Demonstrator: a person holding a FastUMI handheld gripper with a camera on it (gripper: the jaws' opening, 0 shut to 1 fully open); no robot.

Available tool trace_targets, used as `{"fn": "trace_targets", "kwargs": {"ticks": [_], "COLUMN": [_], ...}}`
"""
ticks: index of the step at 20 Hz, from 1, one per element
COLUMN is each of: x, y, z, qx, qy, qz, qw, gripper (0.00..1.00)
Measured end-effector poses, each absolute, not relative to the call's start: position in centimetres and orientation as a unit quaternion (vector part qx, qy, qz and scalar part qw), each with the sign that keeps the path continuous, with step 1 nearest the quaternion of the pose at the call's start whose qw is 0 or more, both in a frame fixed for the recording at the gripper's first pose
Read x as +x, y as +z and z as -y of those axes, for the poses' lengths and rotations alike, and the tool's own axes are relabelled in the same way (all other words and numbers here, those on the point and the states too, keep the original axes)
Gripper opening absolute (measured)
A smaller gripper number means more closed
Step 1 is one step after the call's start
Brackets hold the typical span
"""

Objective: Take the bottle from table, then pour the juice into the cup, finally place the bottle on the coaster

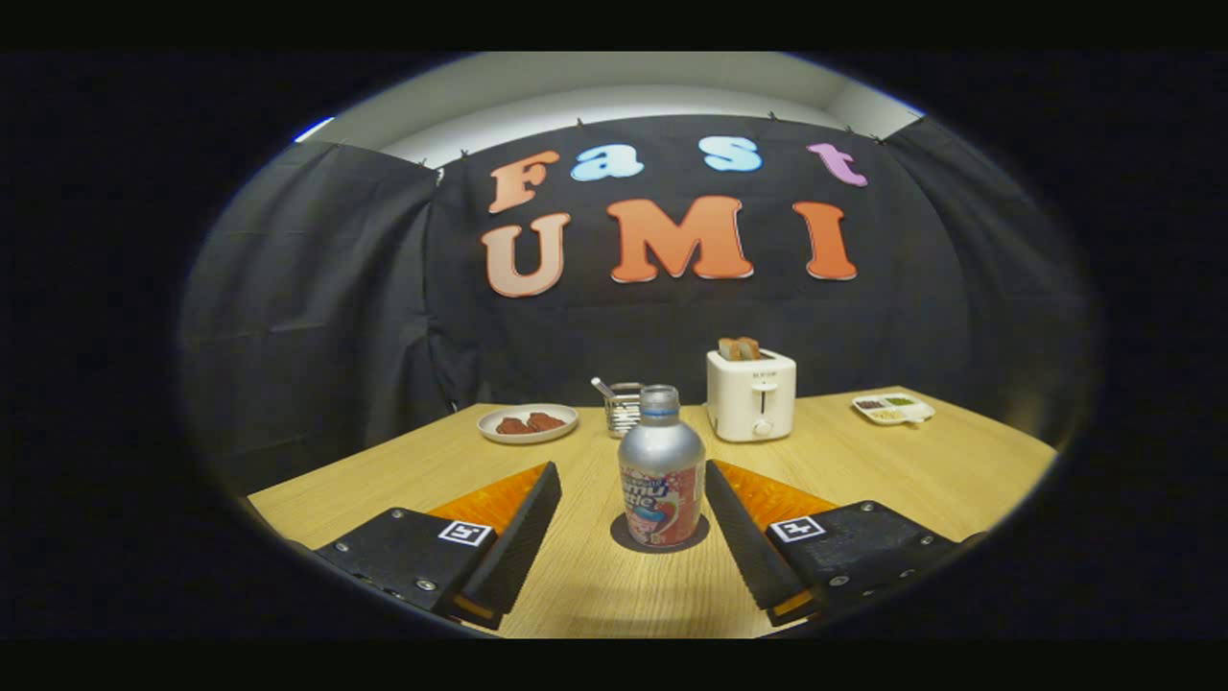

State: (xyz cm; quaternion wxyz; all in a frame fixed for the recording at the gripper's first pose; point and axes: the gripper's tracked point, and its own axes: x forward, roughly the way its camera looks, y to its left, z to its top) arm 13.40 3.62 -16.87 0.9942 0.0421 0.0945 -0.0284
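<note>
A silver metal bottle (661, 470) with a red and white label stands upright on a round dark coaster (624, 539) on the wooden table (921, 470). My gripper (631, 470) is open, with one finger on each side of the bottle. The right finger (739, 528) sits very close to the bottle's side. The left finger (523, 528) is a clear gap away from it. Neither finger presses on the bottle.
Beyond the bottle stand a small metal mesh holder (624, 408) with a utensil in it and a white toaster (751, 393) with bread in its slots. A white plate (528, 423) with brown food lies at the back left, and a small divided dish (893, 408) at the back right.
</note>
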Motion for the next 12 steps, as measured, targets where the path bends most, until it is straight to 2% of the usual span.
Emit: {"fn": "trace_targets", "kwargs": {"ticks": [4,12], "x": [10.1,5.4], "y": [-9.9,-4.5], "z": [-3.8,-0.9], "qx": [0.001,-0.020], "qy": [-0.010,-0.023], "qz": [-0.012,0.057], "qw": [1.000,0.998], "gripper": [0.90,0.91]}}
